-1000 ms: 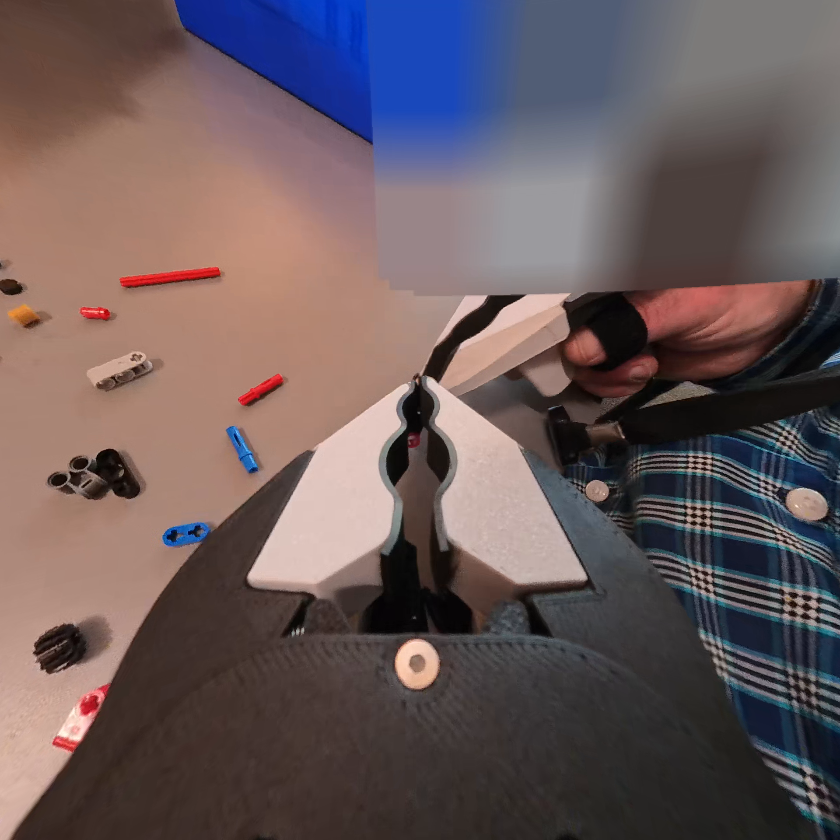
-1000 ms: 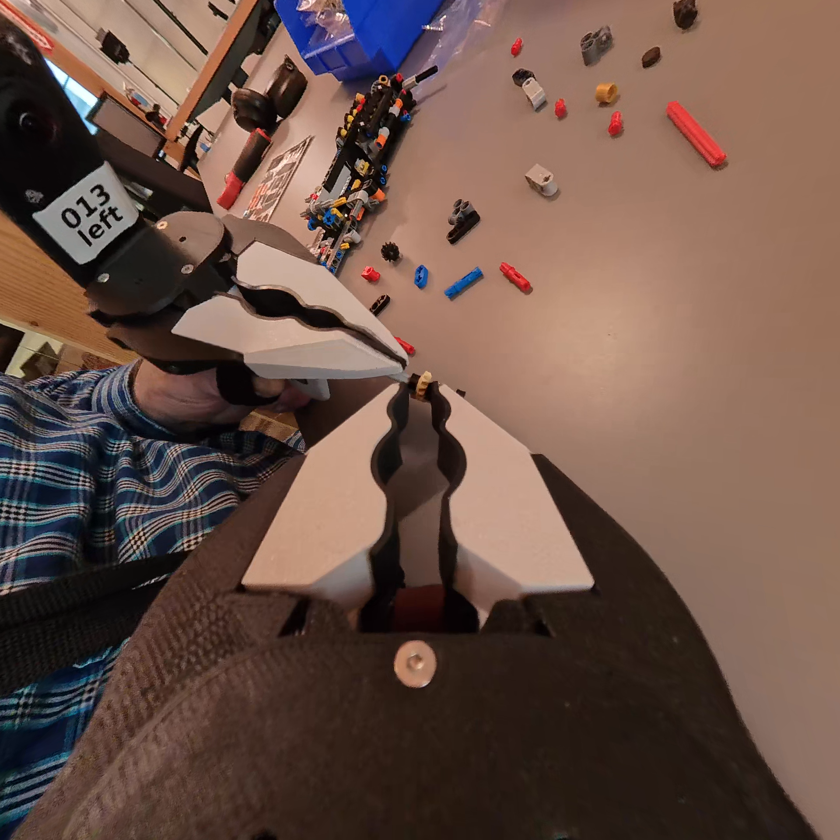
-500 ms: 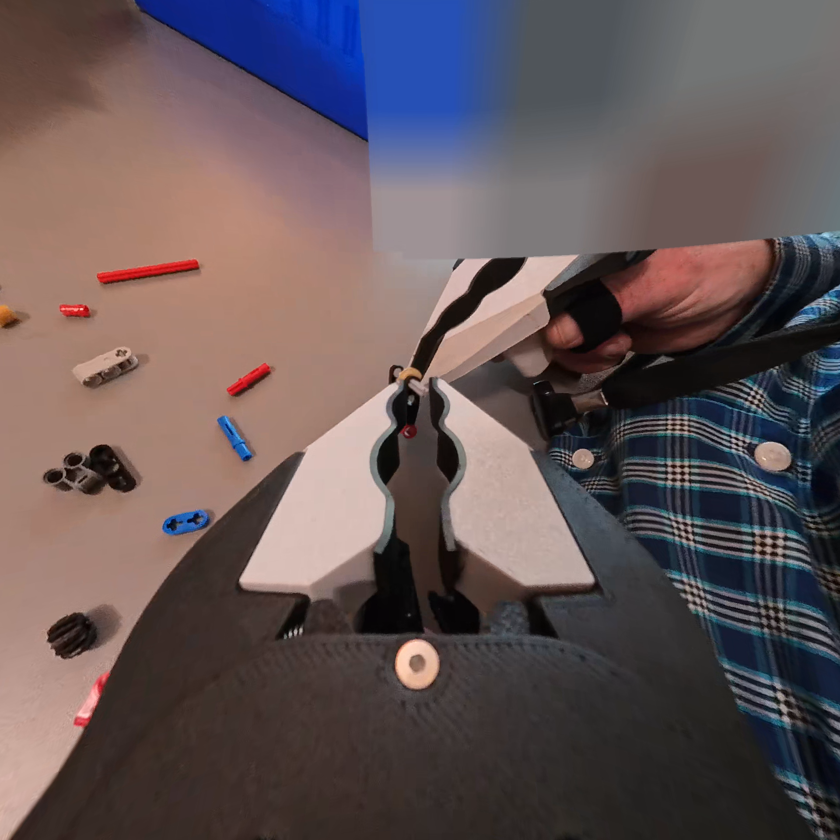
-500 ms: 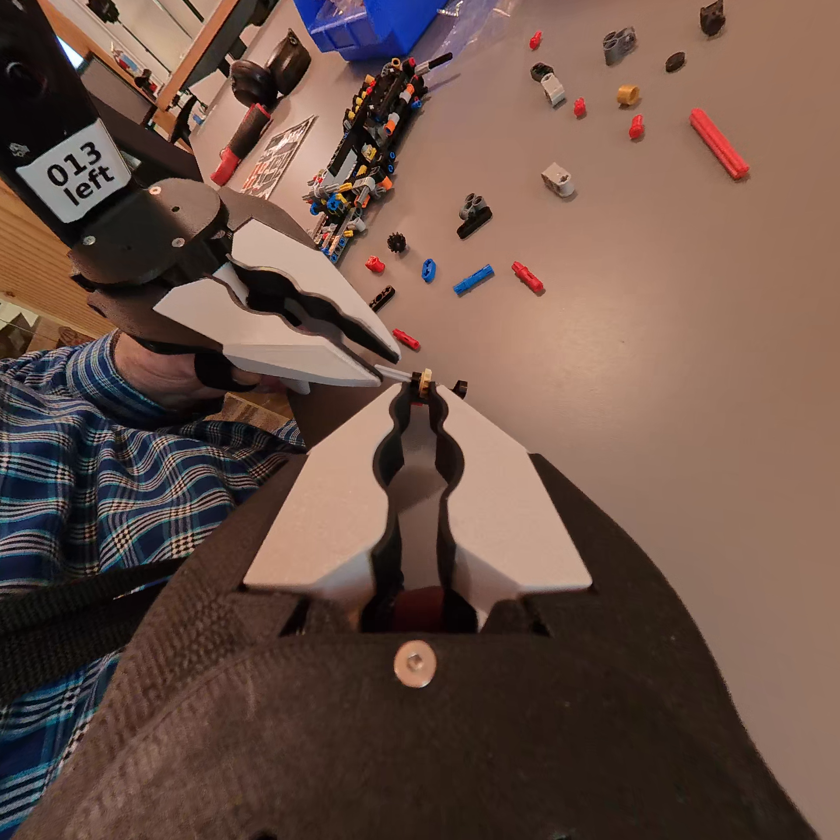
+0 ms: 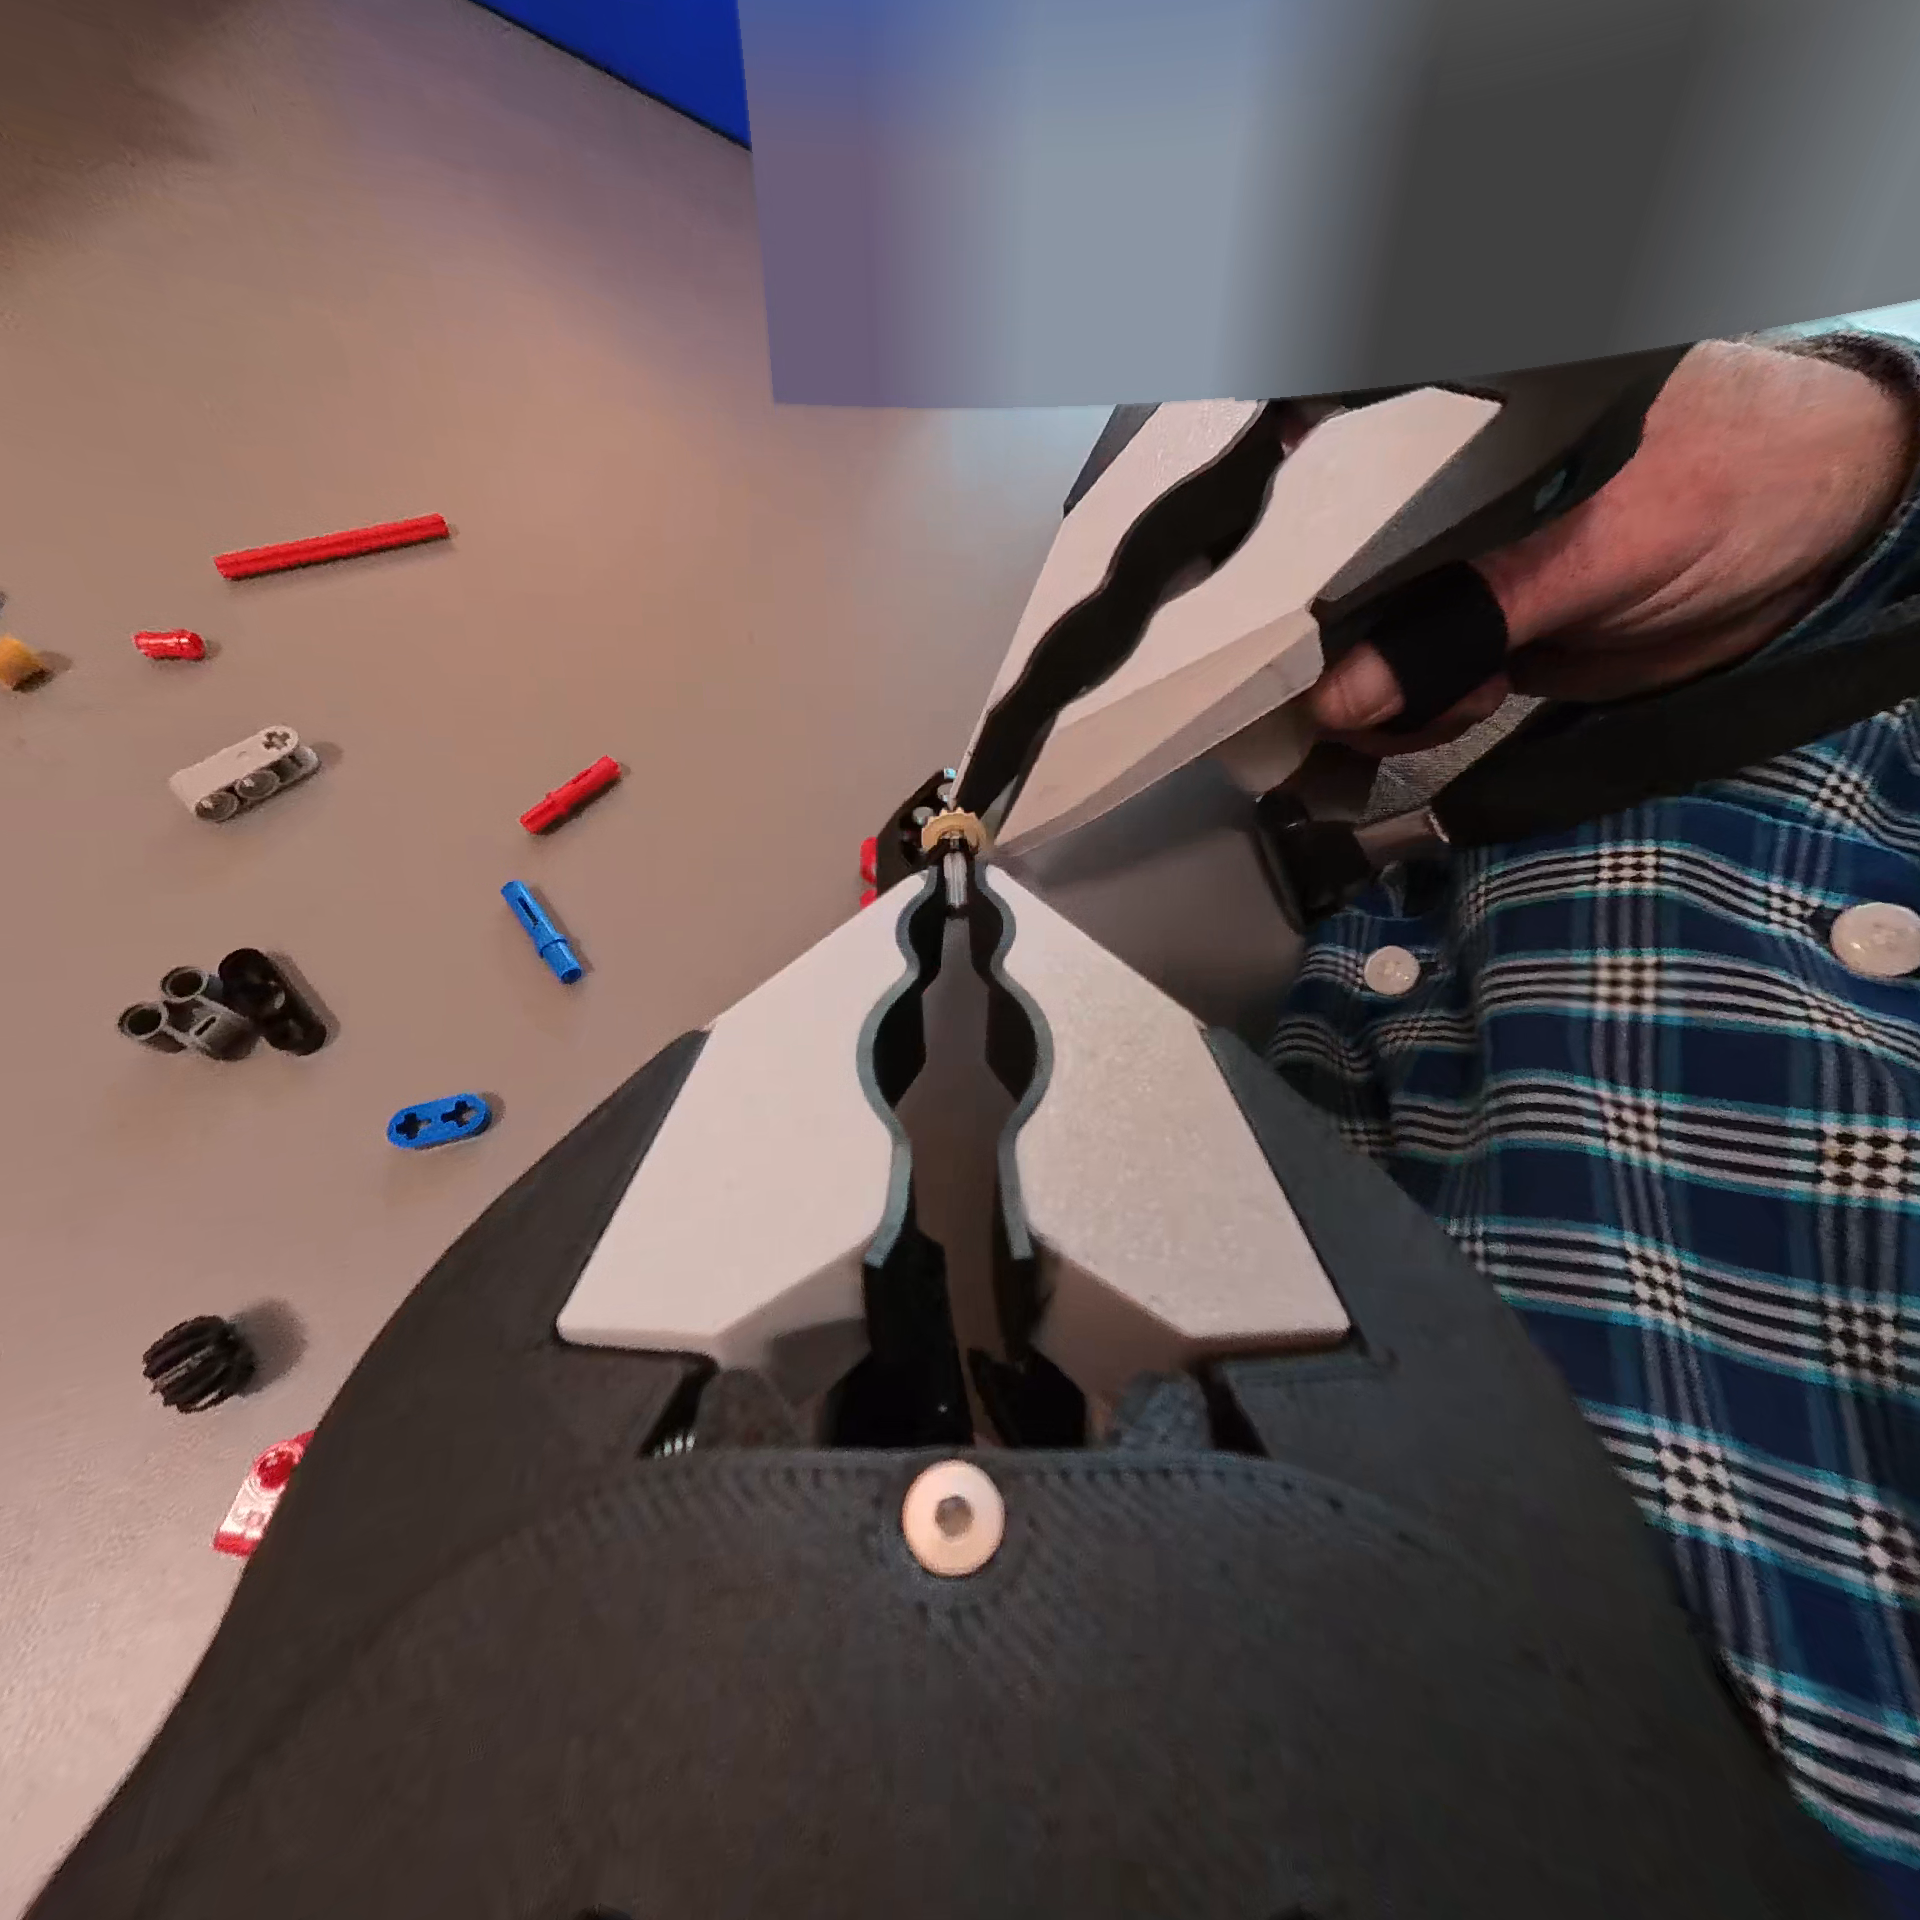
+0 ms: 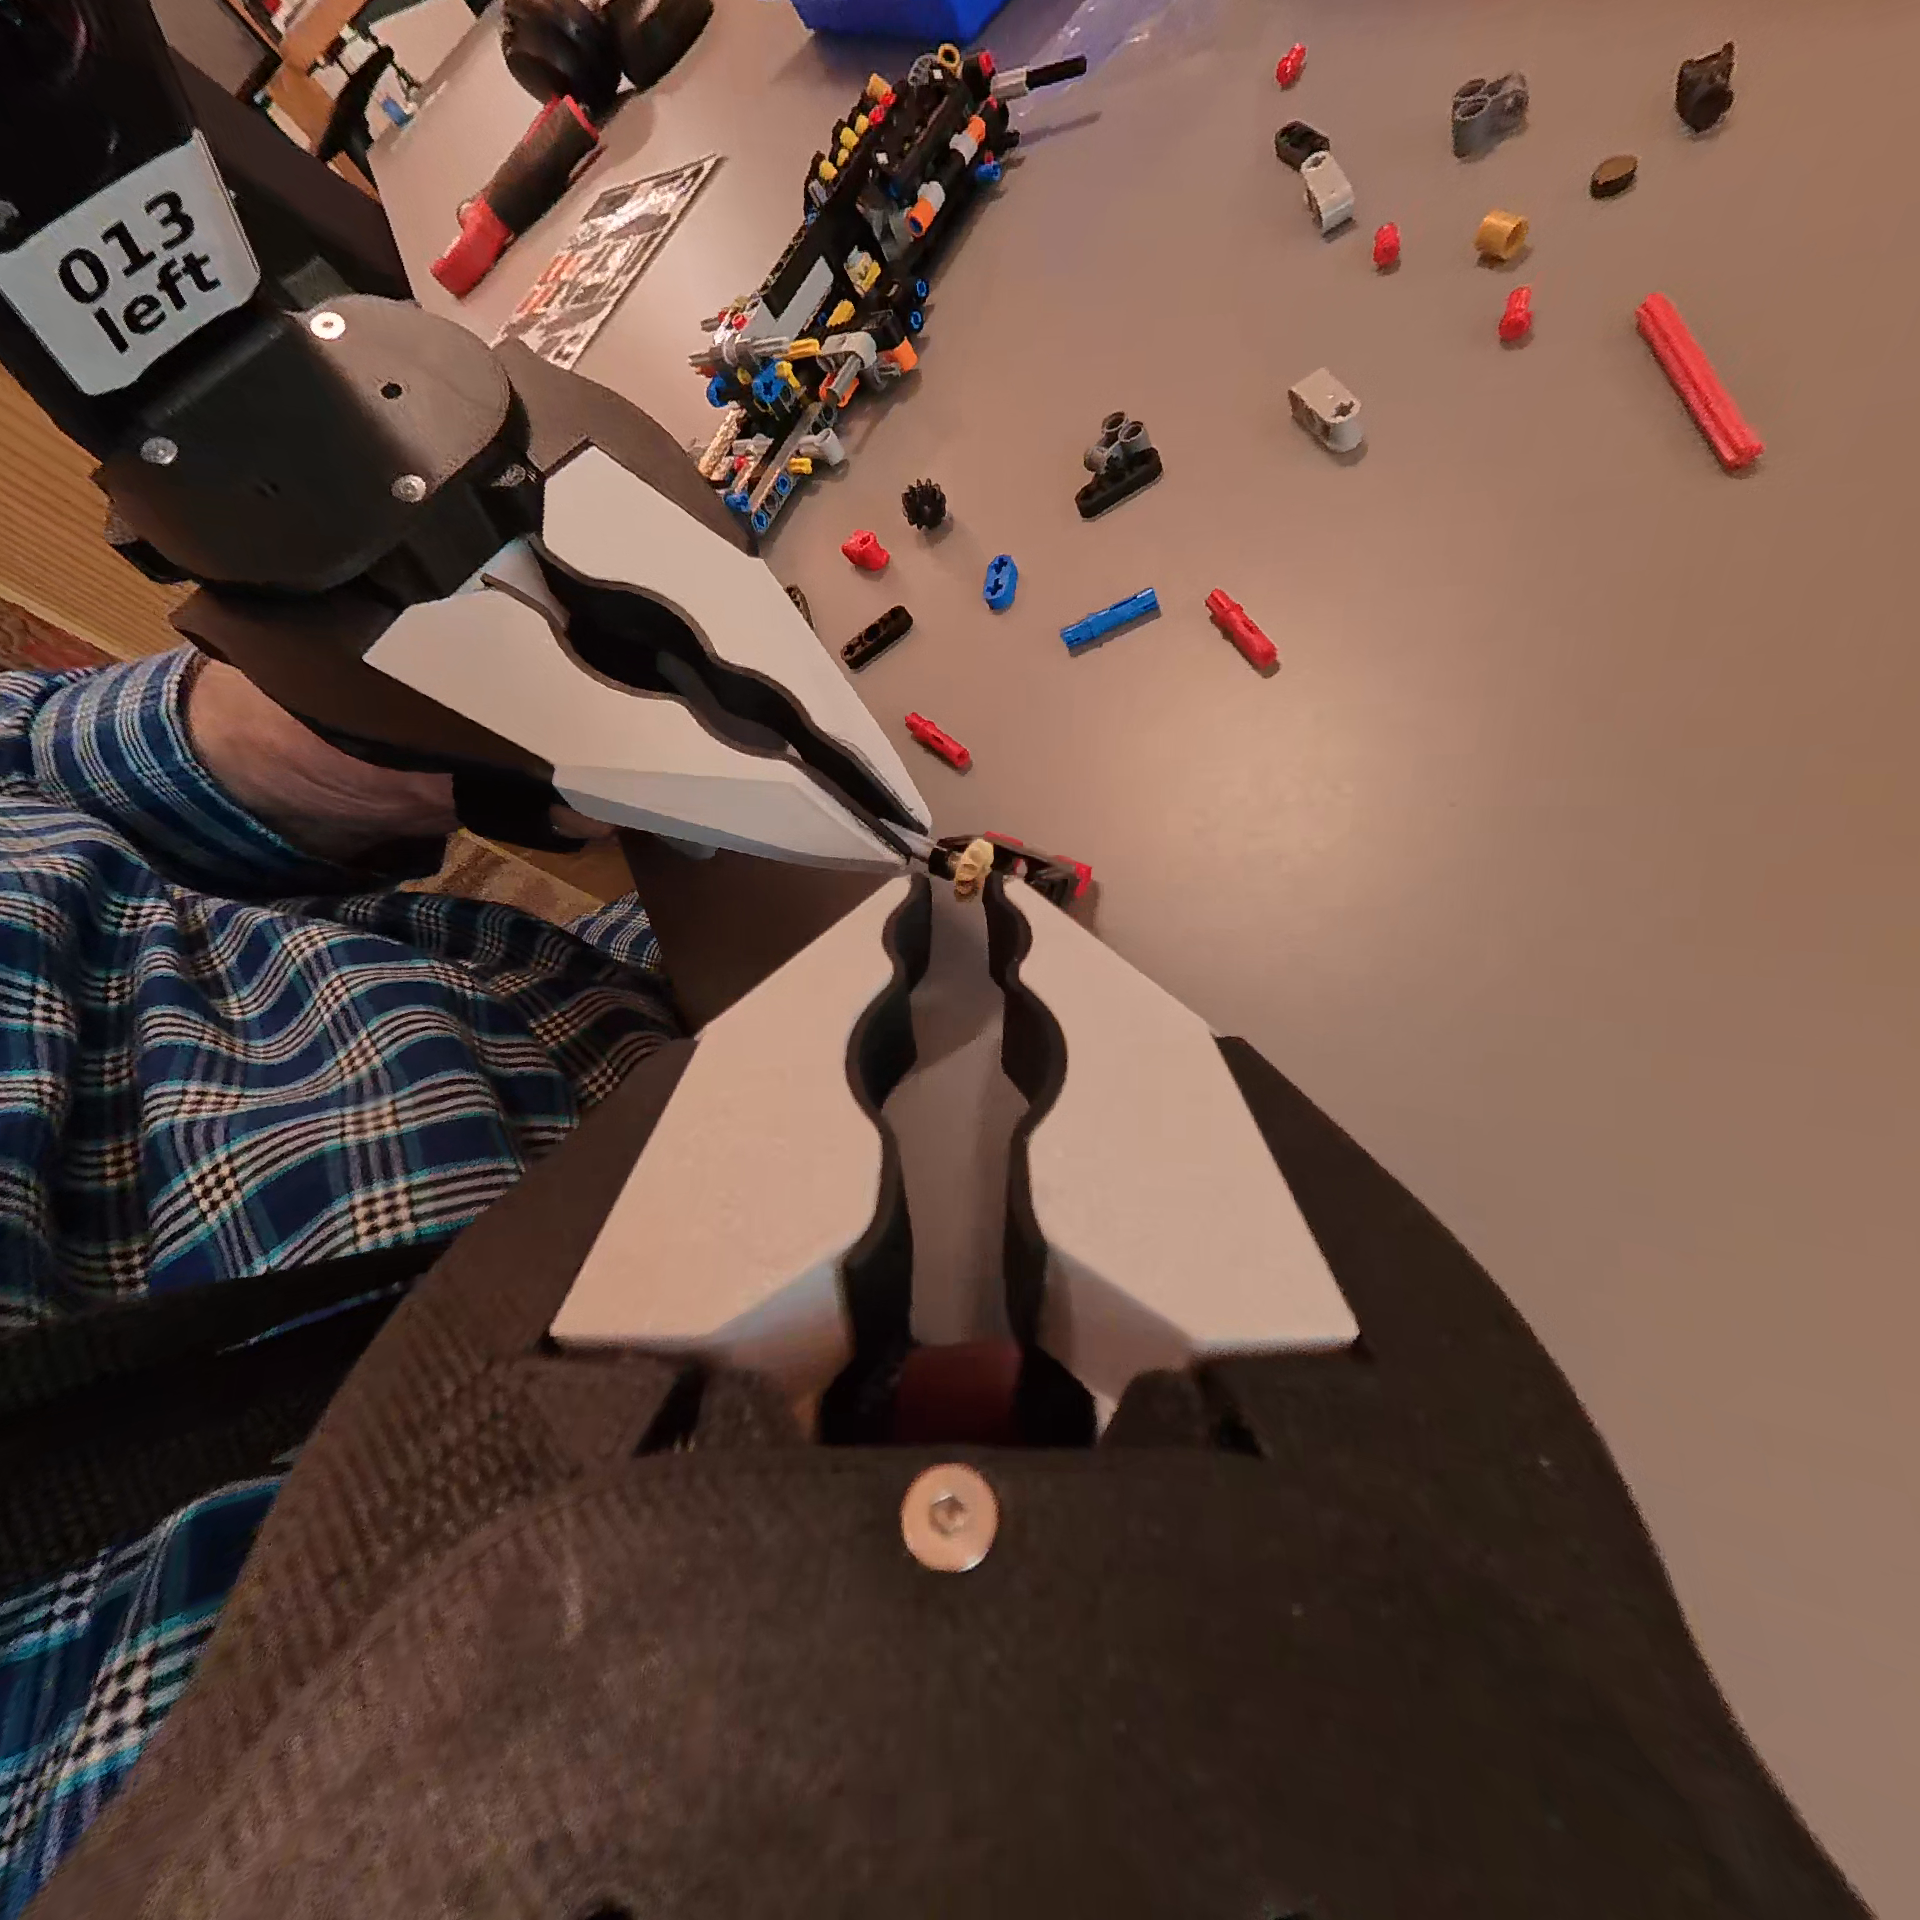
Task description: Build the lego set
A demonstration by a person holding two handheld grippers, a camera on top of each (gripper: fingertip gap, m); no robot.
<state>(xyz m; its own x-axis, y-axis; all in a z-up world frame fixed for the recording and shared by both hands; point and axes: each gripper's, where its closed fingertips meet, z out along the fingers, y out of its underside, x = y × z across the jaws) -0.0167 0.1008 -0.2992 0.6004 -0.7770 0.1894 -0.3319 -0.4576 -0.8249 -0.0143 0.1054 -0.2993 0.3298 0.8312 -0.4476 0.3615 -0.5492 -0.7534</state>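
At frame centre, right tool (image 6: 961, 894) pinching a tan gear (image 6: 974, 864) on a short axle gripped by left tool (image 6: 914, 840) from upper left; loose pieces and a part-built model (image 6: 852, 281) across the counter (image 6: 1507, 831).

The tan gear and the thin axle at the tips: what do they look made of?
The tan gear looks like moulded plastic, matte: even colour, crisp teeth, no glint. The axle clamped in the left hand-held gripper is pale grey with a faint sheen, probably plastic too, though it is too small to rule out metal.
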